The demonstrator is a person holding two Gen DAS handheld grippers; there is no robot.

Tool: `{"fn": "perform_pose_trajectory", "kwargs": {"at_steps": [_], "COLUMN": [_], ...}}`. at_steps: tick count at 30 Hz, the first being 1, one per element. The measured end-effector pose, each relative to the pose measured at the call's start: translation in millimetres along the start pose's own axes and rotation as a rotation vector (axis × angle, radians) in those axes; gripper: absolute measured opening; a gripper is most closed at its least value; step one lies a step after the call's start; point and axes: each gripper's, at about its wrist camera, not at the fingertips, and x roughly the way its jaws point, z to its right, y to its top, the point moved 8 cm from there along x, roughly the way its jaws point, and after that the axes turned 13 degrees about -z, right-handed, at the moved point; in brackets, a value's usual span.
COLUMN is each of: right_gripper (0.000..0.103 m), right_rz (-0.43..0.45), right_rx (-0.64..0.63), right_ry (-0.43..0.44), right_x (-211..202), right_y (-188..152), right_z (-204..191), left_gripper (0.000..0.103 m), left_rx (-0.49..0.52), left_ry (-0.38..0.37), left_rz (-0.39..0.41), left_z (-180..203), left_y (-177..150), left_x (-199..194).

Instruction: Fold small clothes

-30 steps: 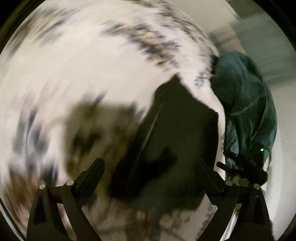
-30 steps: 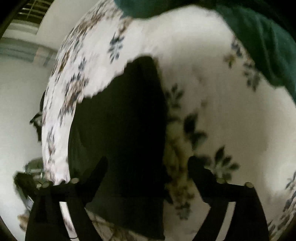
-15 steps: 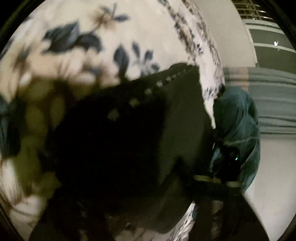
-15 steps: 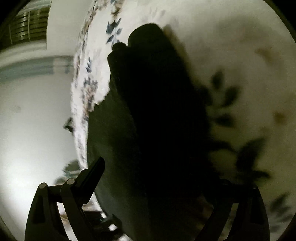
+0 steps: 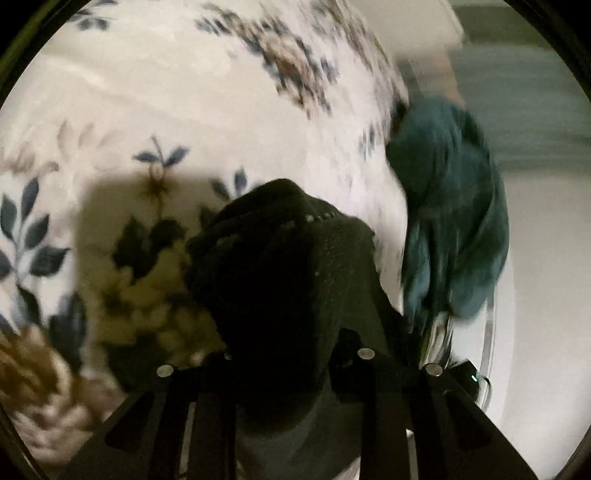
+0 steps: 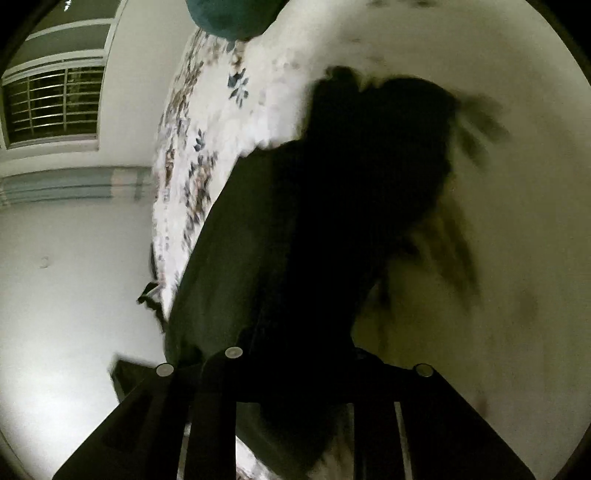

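A small black garment [image 5: 291,266] lies on a white bed sheet with blue and brown flowers [image 5: 177,92]. My left gripper [image 5: 284,354] is shut on one edge of the black garment, which bunches up between the jaws and hides the fingertips. My right gripper [image 6: 295,354] is shut on another edge of the same garment [image 6: 332,206], which stretches away from the jaws over the sheet [image 6: 498,258]. The garment hangs partly over the bed's edge in the right wrist view.
A teal cloth [image 5: 450,206] is heaped at the bed's edge to the right of the black garment; it also shows at the top of the right wrist view [image 6: 232,18]. Beyond the bed edge are pale floor [image 6: 55,295] and a barred window [image 6: 51,107].
Both grippers went from open over the flat black garment to shut on its edges. The garment is now bunched and lifted at the jaws.
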Motion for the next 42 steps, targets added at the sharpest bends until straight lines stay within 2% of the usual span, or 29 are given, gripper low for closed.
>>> {"fn": "perform_pose_trajectory", "kwargs": {"at_steps": [1, 4, 6, 7, 8, 9, 10, 12, 13, 14, 17, 19, 20, 22, 26, 29, 31, 32, 33, 37, 39, 42], "right_gripper": [0.021, 0.025, 0.040, 0.045, 0.053, 0.061, 0.064, 0.064, 0.064, 0.065, 0.065, 0.067, 0.072, 0.073, 0.073, 0.073, 0.068, 0.044, 0.011, 0.006, 0.006, 0.005], "right_rz": [0.011, -0.042, -0.104, -0.122, -0.134, -0.142, -0.138, -0.132, -0.131, -0.135, -0.137, -0.112, -0.102, -0.066, -0.037, -0.092, -0.137, -0.144, -0.129, 0.022, 0.071, 0.095], "right_rx": [0.038, 0.082, 0.119, 0.145, 0.159, 0.158, 0.137, 0.083, 0.061, 0.044, -0.012, -0.068, -0.088, -0.146, -0.293, -0.308, -0.298, -0.304, -0.324, -0.395, -0.420, -0.423], "right_ry": [-0.012, -0.078, -0.143, -0.142, -0.131, -0.148, -0.172, -0.207, -0.223, -0.234, -0.270, -0.300, -0.309, -0.342, -0.402, -0.437, -0.425, -0.428, -0.444, -0.452, -0.455, -0.465], "right_x": [-0.8, 23.2, 40.4, 42.5, 40.6, 33.2, 21.4, -3.7, -18.3, -29.1, -67.1, -88.0, -97.3, -97.3, -52.6, 1.7, 31.7, 39.9, 42.8, 18.4, 3.3, -6.8], "right_y": [-29.4, -90.2, -105.7, -109.7, -110.9, -111.8, -111.8, -116.9, -120.6, -121.3, -122.1, -111.0, -104.7, -70.1, 16.3, 67.8, 87.3, 89.1, 91.6, 91.5, 89.2, 91.6], "right_z": [4.6, 25.8, 48.1, 56.0, 61.3, 64.7, 64.4, 60.6, 59.1, 54.5, 34.6, 16.4, 12.7, -2.6, -28.4, -28.1, -23.8, -22.6, -25.0, -51.1, -63.7, -71.4], "left_gripper": [0.026, 0.034, 0.046, 0.056, 0.060, 0.070, 0.072, 0.076, 0.092, 0.099, 0.102, 0.103, 0.103, 0.103, 0.103, 0.103, 0.103, 0.103, 0.103, 0.103, 0.103, 0.103], "left_rx": [0.015, 0.019, 0.022, 0.019, 0.007, 0.005, 0.005, 0.004, -0.006, -0.023, -0.069, -0.090, -0.093, -0.110, -0.174, -0.193, -0.201, -0.210, -0.215, -0.212, -0.181, -0.124], "left_ry": [0.037, 0.172, 0.206, 0.208, 0.243, 0.295, 0.324, 0.373, 0.400, 0.435, 0.545, 0.595, 0.624, 0.669, 0.723, 0.739, 0.732, 0.711, 0.687, 0.591, 0.539, 0.465], "left_rz": [-0.074, -0.174, -0.174, -0.156, -0.125, -0.086, -0.060, 0.032, 0.074, 0.110, 0.184, 0.193, 0.185, 0.156, 0.089, 0.110, 0.105, 0.106, 0.115, 0.179, 0.216, 0.245], "left_z": [-8.0, -35.7, -49.5, -50.5, -52.5, -53.5, -53.0, -50.7, -50.6, -52.4, -71.2, -86.1, -97.2, -119.6, -168.1, -166.2, -163.0, -160.6, -157.3, -129.3, -107.4, -75.6], "left_y": [-6.5, -18.6, -27.9, -30.3, -34.4, -39.2, -44.9, -61.3, -74.3, -88.7, -126.6, -147.0, -155.5, -159.3, -138.4, -126.6, -124.2, -123.2, -121.5, -97.9, -72.0, -22.7], "left_x": [6.5, 23.1, 27.5, 25.3, 19.1, 9.7, 1.4, -23.8, -37.5, -50.2, -76.2, -75.4, -68.7, -51.2, -11.9, -13.0, -14.6, -17.3, -21.4, -39.9, -44.3, -35.5]}}
